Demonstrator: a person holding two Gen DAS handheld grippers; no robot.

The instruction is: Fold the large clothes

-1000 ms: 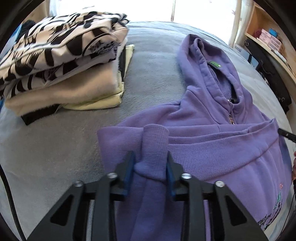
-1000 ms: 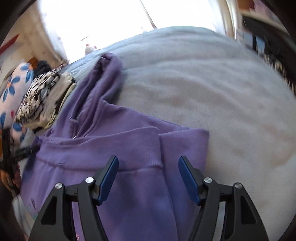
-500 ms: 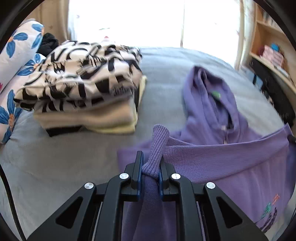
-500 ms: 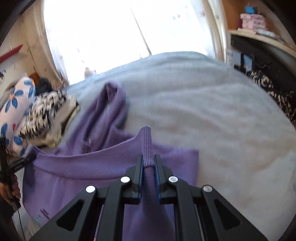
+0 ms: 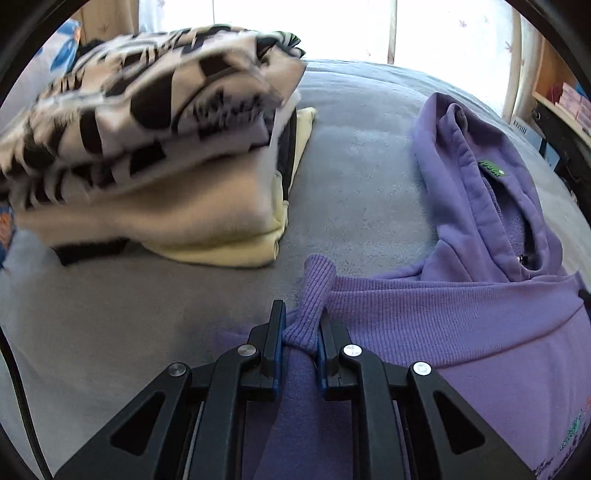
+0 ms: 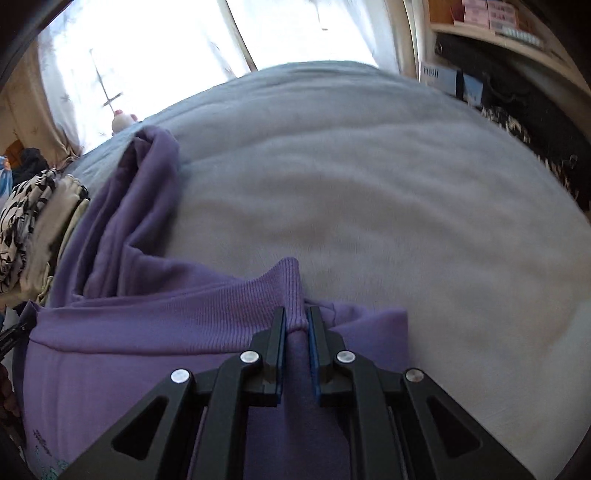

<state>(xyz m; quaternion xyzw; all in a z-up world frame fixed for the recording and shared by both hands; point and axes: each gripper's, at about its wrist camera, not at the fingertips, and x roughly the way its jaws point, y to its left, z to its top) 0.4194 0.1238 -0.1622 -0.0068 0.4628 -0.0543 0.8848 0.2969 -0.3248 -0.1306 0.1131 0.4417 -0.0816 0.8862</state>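
A purple hoodie (image 5: 461, 321) lies on a grey bed, hood (image 5: 476, 173) pointing away. Its ribbed hem is folded up over the chest. My left gripper (image 5: 300, 325) is shut on the left corner of the ribbed hem (image 5: 314, 291), which bunches up between the blue pads. In the right wrist view the hoodie (image 6: 155, 332) spreads to the left, and my right gripper (image 6: 295, 325) is shut on the right corner of the ribbed hem (image 6: 288, 284).
A stack of folded clothes (image 5: 155, 155), black-and-white patterned on top and cream below, sits on the bed at the left, also at the left edge of the right wrist view (image 6: 33, 221). The grey blanket (image 6: 369, 192) stretches right. Shelves (image 6: 498, 22) stand beyond the bed.
Both grippers closed on the hoodie's ribbed hem corners about a second ago. Since then they have carried the hem further up toward the hood and the stack.
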